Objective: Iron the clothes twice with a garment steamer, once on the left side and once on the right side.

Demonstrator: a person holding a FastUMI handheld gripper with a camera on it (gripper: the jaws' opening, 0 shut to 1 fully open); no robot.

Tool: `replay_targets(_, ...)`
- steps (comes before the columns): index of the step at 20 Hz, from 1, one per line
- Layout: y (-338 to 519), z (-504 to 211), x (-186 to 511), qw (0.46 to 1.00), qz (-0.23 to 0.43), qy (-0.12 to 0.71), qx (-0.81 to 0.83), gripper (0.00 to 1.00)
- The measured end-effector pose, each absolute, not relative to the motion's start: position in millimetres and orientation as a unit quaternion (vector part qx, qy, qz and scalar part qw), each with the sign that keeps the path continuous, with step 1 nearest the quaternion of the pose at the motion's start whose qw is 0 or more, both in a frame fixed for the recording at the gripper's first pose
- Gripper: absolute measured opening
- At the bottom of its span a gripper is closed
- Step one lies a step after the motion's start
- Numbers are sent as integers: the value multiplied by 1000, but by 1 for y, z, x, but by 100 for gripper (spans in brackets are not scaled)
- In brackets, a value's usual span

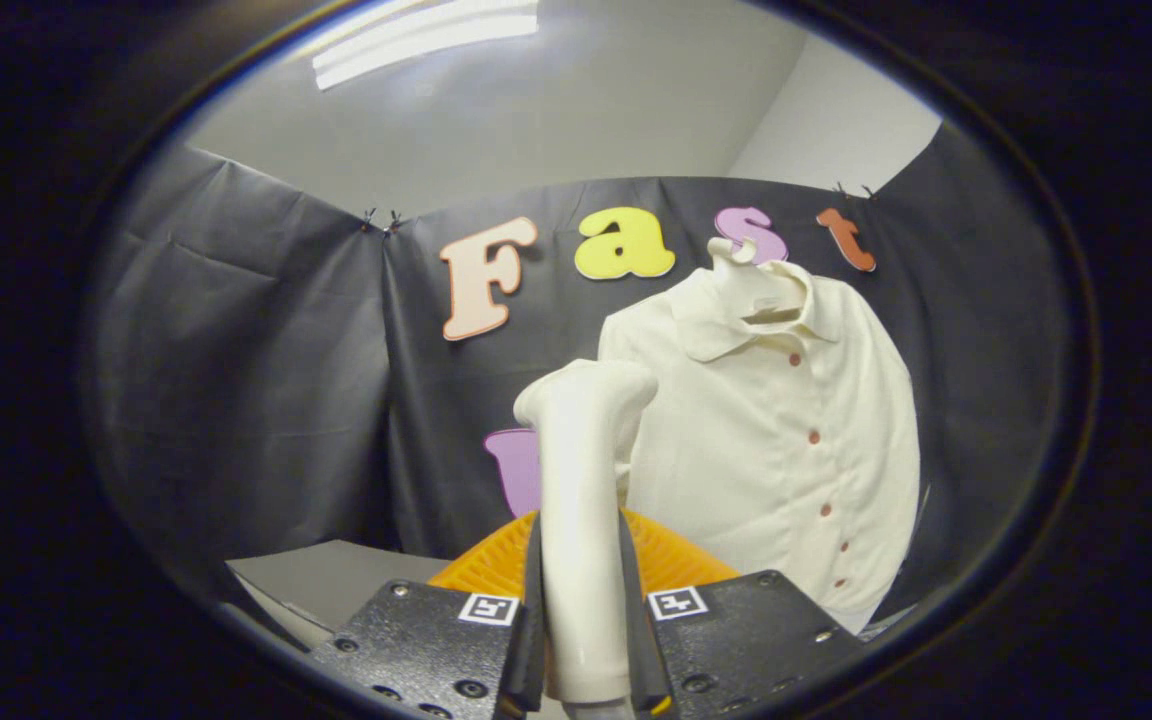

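My gripper point(584, 640) was clamped on one white plastic garment steamer point(584, 500), which hid its fingertips. One cream button-up shirt point(786, 440) hung beyond, its hem cut off.

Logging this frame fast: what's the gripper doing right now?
Gripper: shut on the garment steamer, both fingers pressing its handle, held upright just left of the hanging shirt.
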State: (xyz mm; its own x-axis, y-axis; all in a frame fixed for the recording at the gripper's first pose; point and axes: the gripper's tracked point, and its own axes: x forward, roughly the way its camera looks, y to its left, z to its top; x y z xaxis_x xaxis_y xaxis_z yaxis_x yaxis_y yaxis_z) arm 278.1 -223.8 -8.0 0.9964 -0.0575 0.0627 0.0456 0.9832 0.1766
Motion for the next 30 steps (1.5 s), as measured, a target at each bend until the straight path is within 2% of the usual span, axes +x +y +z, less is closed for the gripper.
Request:
replay_targets(14,-318,-23,327,988,-55,-57,129,33)
replay_targets(30,-328,-106,291,980,-52,-13,193,33)
